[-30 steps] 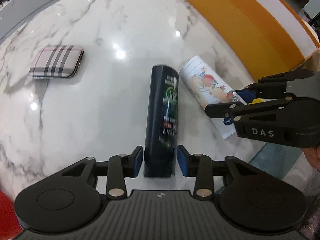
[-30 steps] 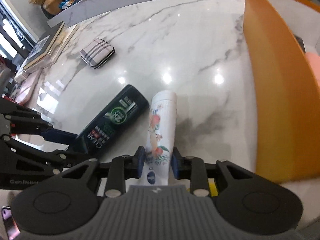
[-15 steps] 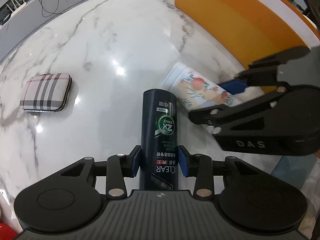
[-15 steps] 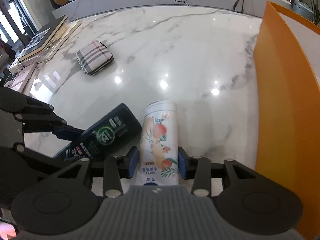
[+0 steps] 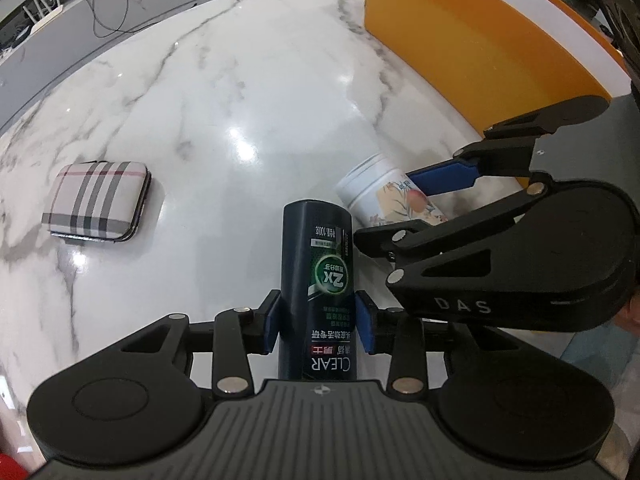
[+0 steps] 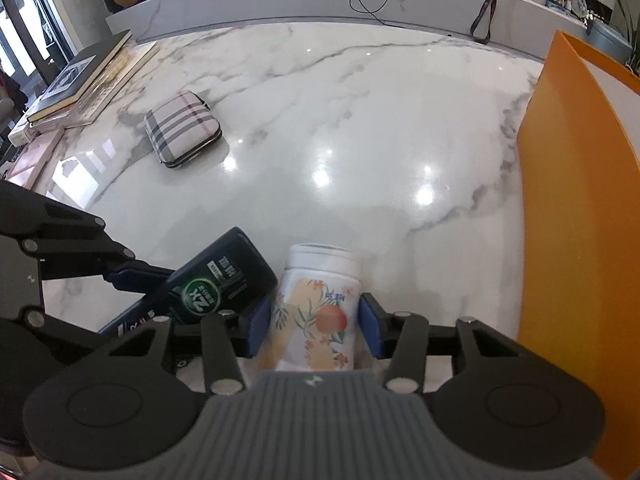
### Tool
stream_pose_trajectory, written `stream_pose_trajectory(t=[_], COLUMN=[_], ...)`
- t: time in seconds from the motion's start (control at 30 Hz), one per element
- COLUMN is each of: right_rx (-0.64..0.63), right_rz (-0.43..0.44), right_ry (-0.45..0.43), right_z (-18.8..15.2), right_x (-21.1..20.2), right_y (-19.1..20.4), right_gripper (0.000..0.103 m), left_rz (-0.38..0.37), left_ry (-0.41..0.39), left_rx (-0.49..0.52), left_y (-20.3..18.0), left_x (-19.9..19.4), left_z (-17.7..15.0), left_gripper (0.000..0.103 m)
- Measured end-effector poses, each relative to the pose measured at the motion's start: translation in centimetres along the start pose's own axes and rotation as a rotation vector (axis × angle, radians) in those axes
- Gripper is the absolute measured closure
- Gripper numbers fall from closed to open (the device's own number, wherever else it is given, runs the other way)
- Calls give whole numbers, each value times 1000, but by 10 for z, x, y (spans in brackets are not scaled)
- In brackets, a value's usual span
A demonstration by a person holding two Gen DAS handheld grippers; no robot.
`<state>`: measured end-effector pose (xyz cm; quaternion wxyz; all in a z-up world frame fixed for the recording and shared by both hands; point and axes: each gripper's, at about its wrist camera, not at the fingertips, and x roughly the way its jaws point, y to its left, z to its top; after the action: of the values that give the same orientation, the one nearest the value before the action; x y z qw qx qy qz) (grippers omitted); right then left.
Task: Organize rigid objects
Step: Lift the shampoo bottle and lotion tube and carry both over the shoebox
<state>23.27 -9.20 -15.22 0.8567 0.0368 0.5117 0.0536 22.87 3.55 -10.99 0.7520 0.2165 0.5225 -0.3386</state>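
Best done by keeping both grips firm and level on the way toward the tall orange bin (image 6: 576,208) on the right, with the two loads held apart so they do not knock together. Worth clearing the bin's wall fully before any lowering, and letting go of one thing at a time.

Left tool (image 5: 318,322) clamped on the dark navy plastic shampoo bottle (image 5: 316,280), blue pads pressed to both flanks near the middle, far end projecting forward above the white marble desk (image 5: 240,100). Right tool (image 6: 316,330) closed around the white floral-printed cylindrical tube (image 6: 320,304), capped end pointing ahead. Bottle and tube near each other, seemingly just apart, both apparently lifted off the desk. Plaid zip case (image 6: 182,134) lying flat, well apart to the left, untouched.
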Motion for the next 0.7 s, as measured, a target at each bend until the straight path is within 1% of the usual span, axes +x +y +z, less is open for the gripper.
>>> stream_pose_trajectory(t=[0.2,0.47,0.6,0.7], right_rx=[27,31,21,17], right_rz=[35,79,95,98], right_ry=[3,-68,-114,-147], right_z=[-2,-1,0,1], right_x=[-6,-39,-60,-76], right_y=[-4,-4,-5,-6], right_gripper=[58,59,59,59], left_rz=[14,29,59,74], left_ry=[-25,-63,-96,-135], left_rx=[-40,-87,-82,-79], left_y=[3,-1,-9,-19], left_x=[-9,-35,-54,-70], left_z=[-5,-9,-7,-5], left_gripper=[64,64,65,65])
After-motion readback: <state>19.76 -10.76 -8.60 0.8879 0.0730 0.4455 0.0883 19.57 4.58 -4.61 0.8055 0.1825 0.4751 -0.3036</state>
